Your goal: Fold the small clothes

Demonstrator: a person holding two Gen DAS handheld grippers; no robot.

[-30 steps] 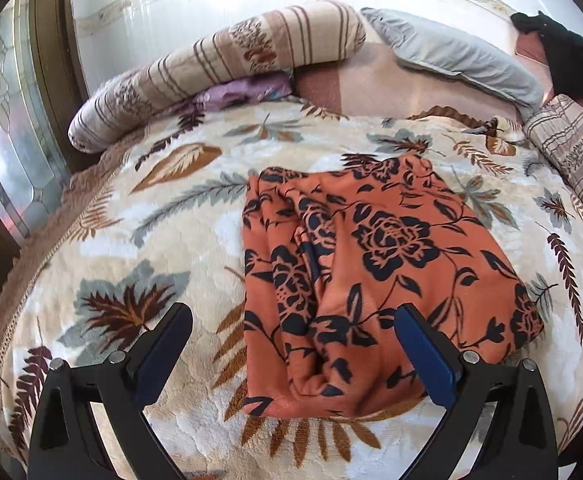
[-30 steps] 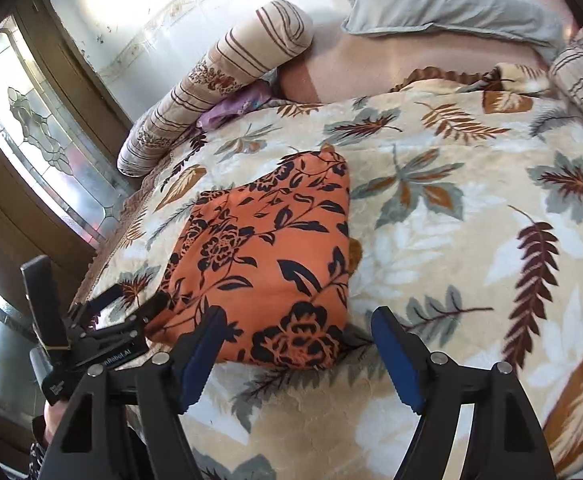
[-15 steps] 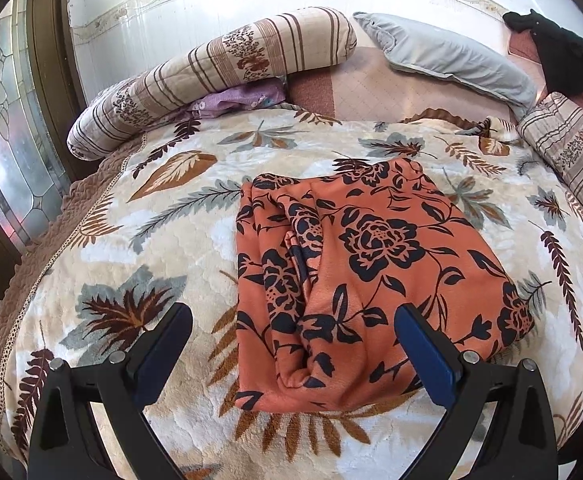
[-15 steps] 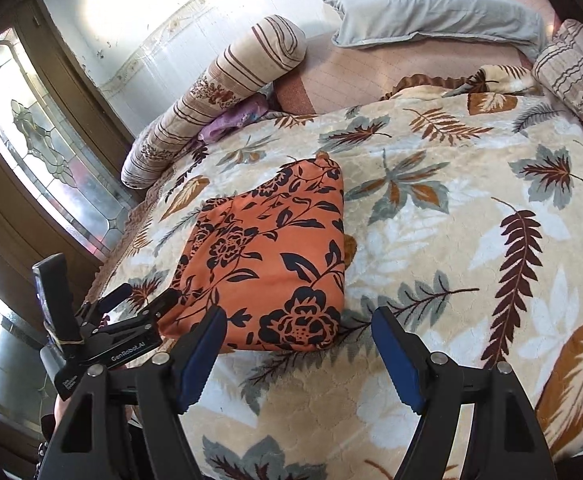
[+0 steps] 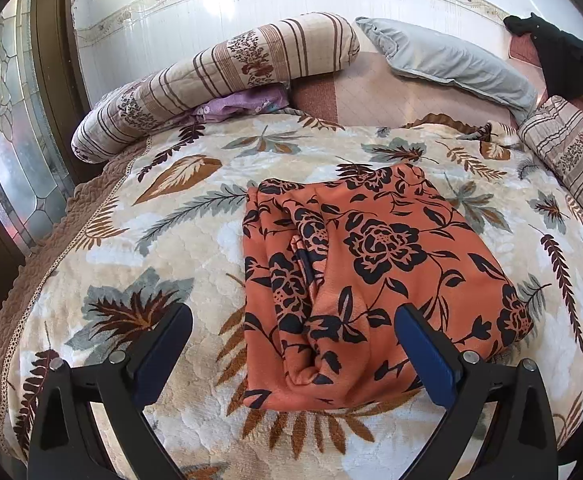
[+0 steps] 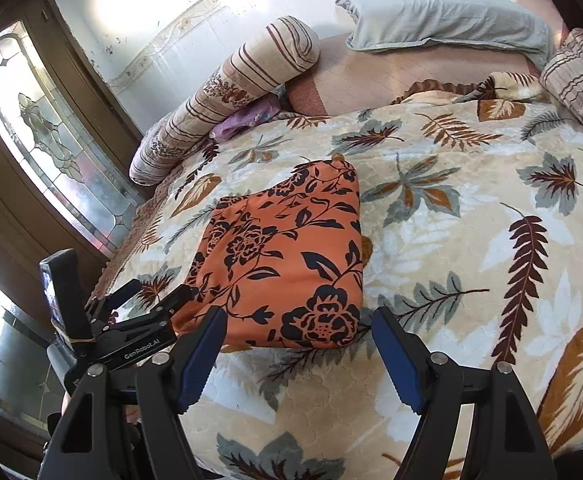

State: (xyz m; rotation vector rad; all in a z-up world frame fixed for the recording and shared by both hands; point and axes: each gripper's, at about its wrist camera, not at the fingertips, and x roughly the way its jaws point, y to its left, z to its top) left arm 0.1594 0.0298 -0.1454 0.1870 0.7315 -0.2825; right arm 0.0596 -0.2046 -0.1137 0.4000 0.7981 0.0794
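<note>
Both tongs (image 5: 291, 340) (image 6: 297, 340) gape (empty).

Folded garment (image 5: 371, 280) on blanket (image 5: 151, 240), pillows (image 5: 451, 56) apparently behind

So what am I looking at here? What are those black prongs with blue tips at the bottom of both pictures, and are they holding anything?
No robot here: a person carries a hand-held two-finger gripper in each hand, each with its own camera looking along the fingers. One picture is from the left gripper, the other from the right gripper, which also catches the left one off to its side. Both stand open and hold nothing. On the cream leaf-patterned blanket lies a folded orange garment with black flowers. Behind are a striped bolster and a grey pillow.
</note>
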